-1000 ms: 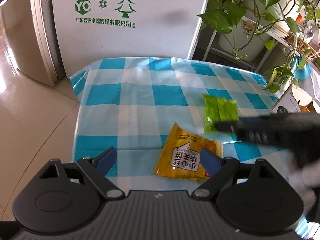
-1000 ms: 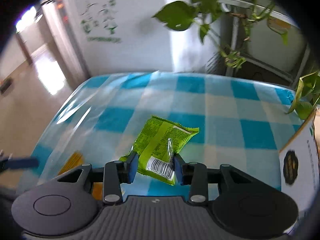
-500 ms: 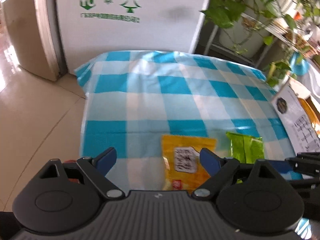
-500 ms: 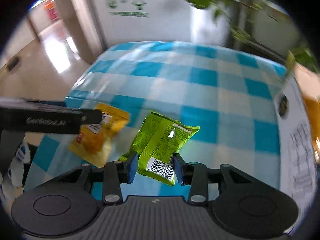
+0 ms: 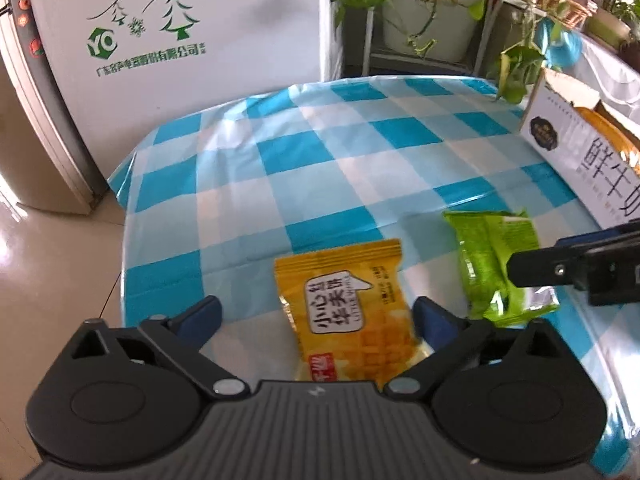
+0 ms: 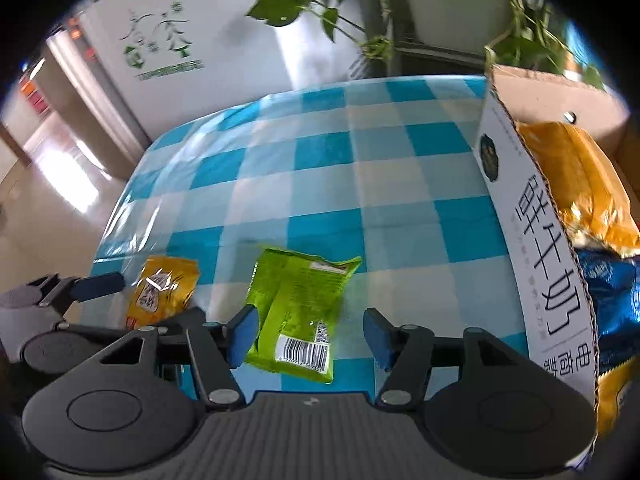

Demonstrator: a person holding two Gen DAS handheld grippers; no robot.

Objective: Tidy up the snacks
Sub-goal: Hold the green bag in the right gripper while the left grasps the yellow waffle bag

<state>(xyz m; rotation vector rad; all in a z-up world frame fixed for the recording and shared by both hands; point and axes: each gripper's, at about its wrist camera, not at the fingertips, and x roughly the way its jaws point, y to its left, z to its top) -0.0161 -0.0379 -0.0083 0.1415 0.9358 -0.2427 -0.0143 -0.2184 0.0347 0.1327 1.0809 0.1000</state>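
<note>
Two snack packets lie flat near the table's front edge, each between spread jaws that are opening.

The yellow wafer packet (image 5: 348, 312) is seen lying between the fingers of the left gripper (image 5: 316, 320), gripped by neither pad; the green packet (image 6: 298, 312) lies likewise within the right gripper (image 6: 310, 334), its left pad just beside the packet's edge, its right pad apart; nothing is clasped by either tool. Both packets are judged light, soft and slick in their foil, with brittle contents easily crushed; a hold is best taken across the crimped seam or a side edge, pressed gently. Farther right, beyond the checked tablecloth (image 6: 320, 160), the cardboard box (image 6: 532, 216) is seen already holding orange and blue bags.
</note>
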